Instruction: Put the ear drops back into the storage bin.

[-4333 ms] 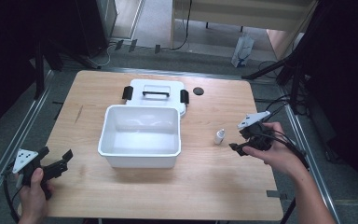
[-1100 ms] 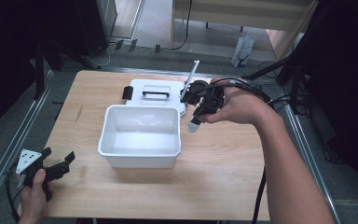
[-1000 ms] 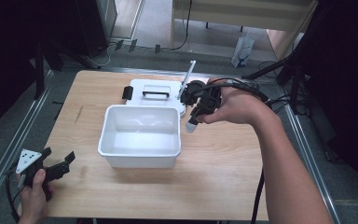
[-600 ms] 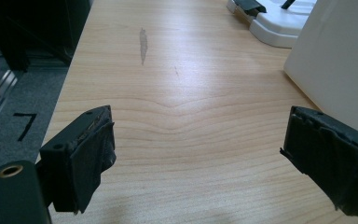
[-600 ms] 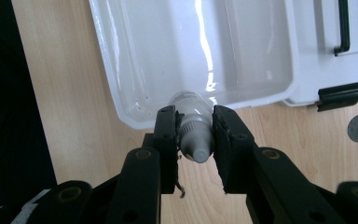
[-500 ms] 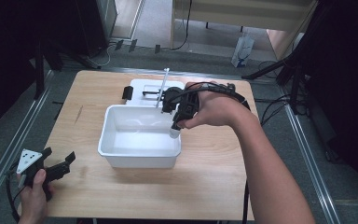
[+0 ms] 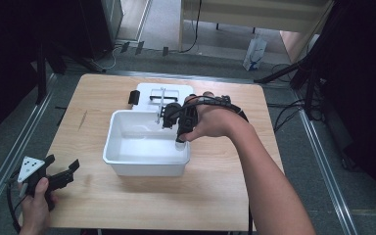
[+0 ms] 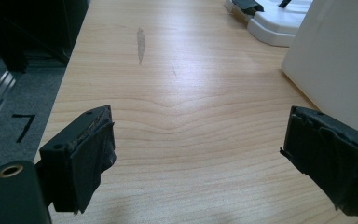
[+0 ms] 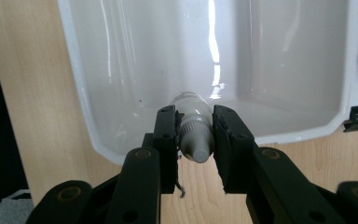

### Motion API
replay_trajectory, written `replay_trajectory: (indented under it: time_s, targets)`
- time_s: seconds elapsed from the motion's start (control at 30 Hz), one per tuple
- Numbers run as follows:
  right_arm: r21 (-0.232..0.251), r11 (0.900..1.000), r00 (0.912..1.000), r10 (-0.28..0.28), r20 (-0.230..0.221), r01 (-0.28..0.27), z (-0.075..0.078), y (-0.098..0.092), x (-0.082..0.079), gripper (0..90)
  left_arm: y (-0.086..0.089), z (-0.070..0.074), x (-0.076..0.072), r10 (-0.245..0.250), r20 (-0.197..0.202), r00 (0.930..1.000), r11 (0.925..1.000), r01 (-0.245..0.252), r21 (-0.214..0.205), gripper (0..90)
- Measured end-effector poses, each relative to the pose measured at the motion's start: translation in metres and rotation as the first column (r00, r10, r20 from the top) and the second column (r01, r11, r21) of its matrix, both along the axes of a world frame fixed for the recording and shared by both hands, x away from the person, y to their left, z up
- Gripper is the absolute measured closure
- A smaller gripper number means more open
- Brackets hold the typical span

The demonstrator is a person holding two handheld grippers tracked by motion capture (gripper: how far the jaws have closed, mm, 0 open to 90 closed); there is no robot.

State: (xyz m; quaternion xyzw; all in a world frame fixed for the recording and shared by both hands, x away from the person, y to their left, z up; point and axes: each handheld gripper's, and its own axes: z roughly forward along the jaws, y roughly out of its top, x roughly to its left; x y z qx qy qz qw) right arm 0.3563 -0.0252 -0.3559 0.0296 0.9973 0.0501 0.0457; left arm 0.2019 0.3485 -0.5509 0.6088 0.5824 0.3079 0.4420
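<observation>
Right gripper (image 7: 178, 131) has carried one small bottle (image 9: 195, 132) over one white tub (image 7: 127, 152).

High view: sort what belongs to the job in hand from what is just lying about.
In the job:
- right gripper, shut on the small white bottle
- white tub, beneath the bottle

Lying about:
- white lid with black latches, behind the tub
- left gripper, open, idle near the table's front left corner
- wooden table
</observation>
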Motion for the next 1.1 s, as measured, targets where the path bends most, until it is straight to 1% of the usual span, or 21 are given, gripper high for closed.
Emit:
replay_trajectory:
  time_s: [0.17, 0.3, 0.5, 0.57, 0.6, 0.63, 0.7, 0.73, 0.77, 0.83, 0.97, 1.0, 1.1]
  targets:
    - [-0.036, 0.9985, 0.9986, 0.043, 0.032, -0.042, -0.015, 0.002, 0.003, 72.5, -0.001, 0.000, 0.000, -0.002, 0.000, 1.0000, 1.0000, 0.002, 0.006, 9.6]
    - [-0.038, 0.9979, 0.9983, 0.053, 0.027, -0.052, -0.025, 0.002, 0.004, 72.5, -0.001, 0.000, 0.000, -0.001, 0.002, 1.0000, 1.0000, 0.001, 0.005, 9.6]
    - [-0.064, 0.9957, 0.9976, 0.068, 0.013, -0.067, -0.039, 0.006, 0.006, 72.4, -0.001, 0.000, 0.000, -0.003, 0.002, 1.0000, 1.0000, 0.003, 0.006, 9.6]
    - [-0.070, 0.9942, 0.9965, 0.083, 0.010, -0.082, -0.045, 0.007, 0.006, 72.4, -0.001, 0.000, 0.000, -0.003, 0.003, 1.0000, 1.0000, 0.003, 0.005, 9.6]
    - [-0.070, 0.9942, 0.9965, 0.083, 0.010, -0.082, -0.045, 0.007, 0.006, 72.4, -0.001, 0.000, 0.000, -0.003, 0.003, 1.0000, 1.0000, 0.003, 0.005, 9.6]
    - [-0.078, 0.9935, 0.9965, 0.083, -0.002, -0.083, -0.049, 0.008, 0.007, 72.4, -0.001, 0.000, 0.000, -0.003, 0.003, 1.0000, 1.0000, 0.003, 0.005, 9.6]
    - [-0.079, 0.9930, 0.9961, 0.088, -0.002, -0.088, -0.051, 0.008, 0.007, 72.3, -0.001, 0.000, 0.000, -0.004, 0.003, 1.0000, 1.0000, 0.004, 0.004, 9.6]
    - [-0.091, 0.9910, 0.9951, 0.099, 0.000, -0.099, -0.053, 0.009, 0.008, 72.3, -0.001, 0.000, 0.000, -0.003, 0.003, 1.0000, 1.0000, 0.003, 0.002, 9.6]
    - [-0.092, 0.9908, 0.9949, 0.101, 0.004, -0.100, -0.055, 0.010, 0.008, 72.3, -0.001, 0.000, 0.000, -0.003, 0.004, 1.0000, 1.0000, 0.003, 0.002, 9.7]
    - [-0.097, 0.9914, 0.9959, 0.090, 0.006, -0.089, -0.057, 0.010, 0.008, 72.2, -0.001, 0.000, 0.000, -0.003, 0.004, 1.0000, 1.0000, 0.003, 0.002, 9.6]
    - [-0.100, 0.9903, 0.9952, 0.098, 0.007, -0.096, -0.060, 0.011, 0.010, 72.2, -0.001, 0.000, 0.000, -0.006, 0.001, 1.0000, 1.0000, 0.006, 0.006, 9.6]
    - [-0.105, 0.9904, 0.9958, 0.091, 0.006, -0.090, -0.062, 0.011, 0.010, 72.2, -0.001, 0.000, 0.000, -0.006, 0.001, 1.0000, 1.0000, 0.006, 0.006, 9.6]
    - [-0.112, 0.9893, 0.9956, 0.094, -0.003, -0.094, -0.066, 0.012, 0.010, 72.2, -0.001, 0.000, 0.000, -0.006, 0.001, 1.0000, 1.0000, 0.006, 0.005, 9.6]
